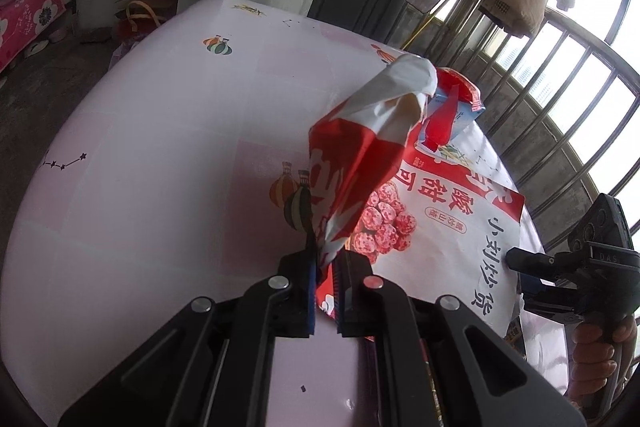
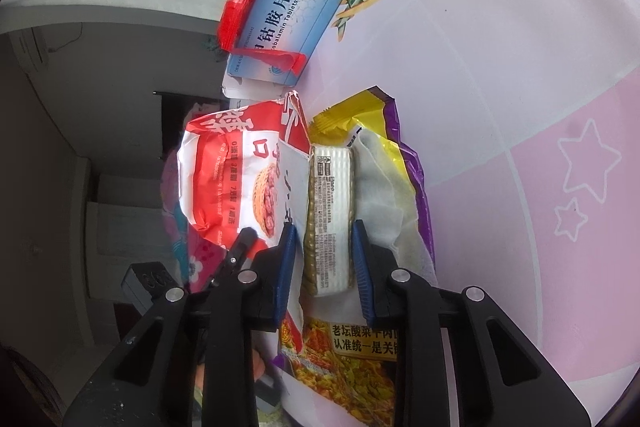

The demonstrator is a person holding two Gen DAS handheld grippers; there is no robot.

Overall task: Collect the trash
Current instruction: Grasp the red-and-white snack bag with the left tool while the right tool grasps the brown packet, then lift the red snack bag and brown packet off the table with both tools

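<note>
My left gripper (image 1: 326,267) was clamped on the red-and-white snack bag (image 1: 360,155), raised over the table (image 1: 160,147). My right gripper (image 2: 324,259) straddled the white sachet (image 2: 330,219), pads not visibly pressing. Closing carelessly might snag the purple noodle wrapper (image 2: 404,163) beneath.

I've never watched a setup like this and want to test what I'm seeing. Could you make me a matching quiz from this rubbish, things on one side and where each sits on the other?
Things:
1. Crumpled red and white plastic wrapper
2. Blue cardboard tablet box
3. White ribbed sachet with small print
4. Big red and white snack bag showing round red sweets

Places:
A. Between the right gripper fingers
B. Lying flat on the pink tablecloth
C. Pinched in the left gripper
D. Near the table's edge, red scrap draped over it

Pairs: 1-C, 2-D, 3-A, 4-B
</note>
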